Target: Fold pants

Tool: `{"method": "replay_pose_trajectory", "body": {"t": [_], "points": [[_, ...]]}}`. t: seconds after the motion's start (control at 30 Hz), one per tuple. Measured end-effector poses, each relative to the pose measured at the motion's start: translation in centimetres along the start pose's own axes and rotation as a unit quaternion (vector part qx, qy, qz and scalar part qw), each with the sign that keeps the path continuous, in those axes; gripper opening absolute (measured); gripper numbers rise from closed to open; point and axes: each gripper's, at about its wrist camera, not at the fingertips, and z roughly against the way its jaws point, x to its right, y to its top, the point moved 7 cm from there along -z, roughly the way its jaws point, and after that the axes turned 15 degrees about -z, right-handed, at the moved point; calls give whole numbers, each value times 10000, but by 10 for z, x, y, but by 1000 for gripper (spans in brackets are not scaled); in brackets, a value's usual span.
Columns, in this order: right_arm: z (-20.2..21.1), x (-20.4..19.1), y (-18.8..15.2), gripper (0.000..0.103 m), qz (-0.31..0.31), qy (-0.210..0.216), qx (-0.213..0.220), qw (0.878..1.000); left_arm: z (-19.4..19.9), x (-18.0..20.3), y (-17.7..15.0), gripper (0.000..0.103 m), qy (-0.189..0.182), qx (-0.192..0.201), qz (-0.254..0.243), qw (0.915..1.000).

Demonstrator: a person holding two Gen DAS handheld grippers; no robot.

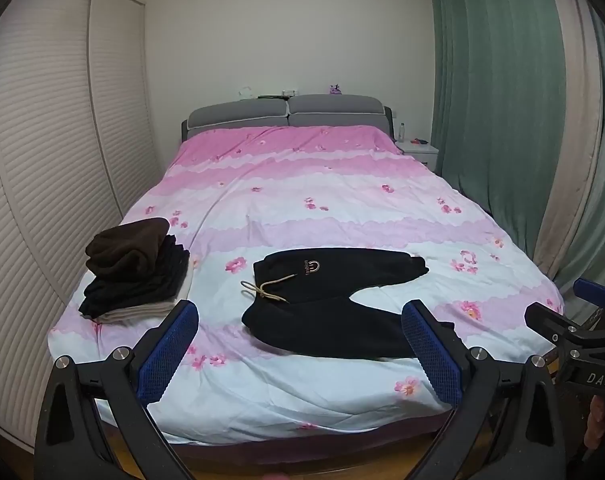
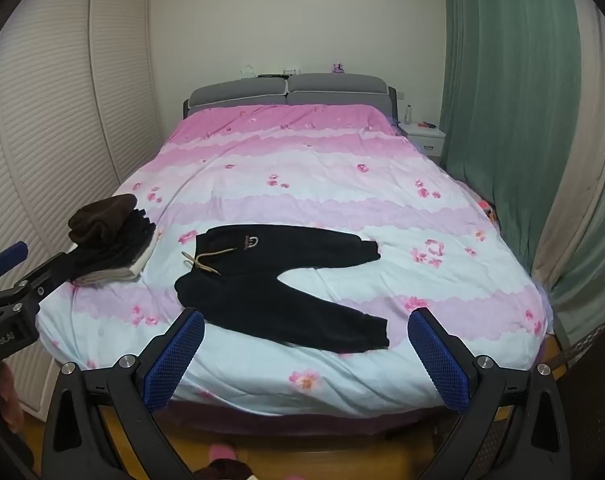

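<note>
Black pants (image 1: pixel 334 300) are lying unfolded, legs spread rightward, near the bed's (image 1: pixel 302 184) near edge. Left hand-held gripper (image 1: pixel 298 350) and right hand-held gripper (image 2: pixel 306 356) are hovering wide apart, empty. Folded stack (image 1: pixel 138 268) is sitting left.

Bed (image 1: pixel 302 396): covered by pink/white/pale-blue floral duvet, grey padded headboard (image 1: pixel 286 114) at far end. Black pants (image 1: pixel 334 304) lie flat on near half, unfolded, waistband toward left, legs spread toward right in V, tan drawstring (image 1: pixel 262 288) loose on waistband. Stack of folded dark clothes (image 1: pixel 136 272) near left edge, brown piece on top, light piece at bottom. Stack and pants apart.
</note>
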Motion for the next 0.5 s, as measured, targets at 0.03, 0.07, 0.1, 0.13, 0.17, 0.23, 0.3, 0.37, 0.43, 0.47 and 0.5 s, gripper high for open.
{"method": "replay_pose_trajectory", "body": {"t": [0.03,0.07,0.1,0.13,0.17,0.23,0.3,0.37,0.43,0.47,0.5], "points": [[0,0,0,103,-5,-1,1,10000,-1,0,0,103,0,-2,1,10000],[0,0,0,103,-3,5,2,10000,-1,0,0,103,0,-8,-2,10000],[0,0,-1,103,-1,0,-2,10000,1,1,-1,103,1,26,-2,10000],[0,0,-1,103,-5,-3,1,10000,0,1,-1,103,-5,23,-6,10000],[0,0,-1,103,-5,3,3,10000,0,0,0,103,-10,22,-8,10000],[0,0,-2,103,-10,-5,-5,10000,0,0,0,103,-2,6,-23,10000],[0,0,-2,103,-11,-6,-10,10000,0,0,0,103,2,-3,-27,10000],[0,0,-2,103,-17,-8,-1,10000,0,0,0,103,5,-2,-32,10000],[0,0,-1,103,-9,-4,-4,10000,-1,0,-2,103,11,-6,-38,10000],[0,-1,-1,103,-12,-11,1,10000,-1,-1,-2,103,-2,-5,-37,10000],[0,0,-1,103,-7,-15,-9,10000,-1,-2,-2,103,-6,-3,-37,10000]]}}
